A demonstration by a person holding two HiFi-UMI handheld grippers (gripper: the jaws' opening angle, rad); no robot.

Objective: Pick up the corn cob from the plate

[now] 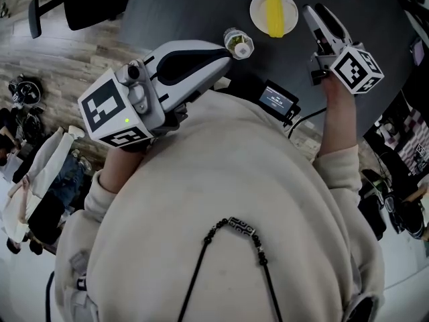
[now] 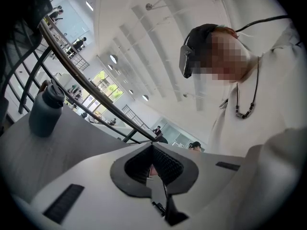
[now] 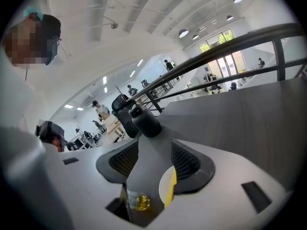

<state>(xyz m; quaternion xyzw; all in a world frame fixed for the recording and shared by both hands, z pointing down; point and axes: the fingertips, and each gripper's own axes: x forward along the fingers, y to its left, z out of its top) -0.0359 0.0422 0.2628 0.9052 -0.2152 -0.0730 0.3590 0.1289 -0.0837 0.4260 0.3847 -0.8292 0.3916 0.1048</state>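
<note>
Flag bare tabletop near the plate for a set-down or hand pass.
Bare table left of the plate, beyond the small bottle; another bare strip right of the right gripper, toward the table's edge. Crowded: bottle, plate with corn cob and right gripper sit close together; the black device takes the near edge.

— Was there anything you could read?
— Nothing, really. The small black device at the near edge of the table had a lit screen with pale lines of print, too small for me to make out.
— And on your grippers?
— Only square black-and-white markers, on the left cube of my left gripper and the right cube of my right gripper. They were patterns, not letters or digits.
</note>
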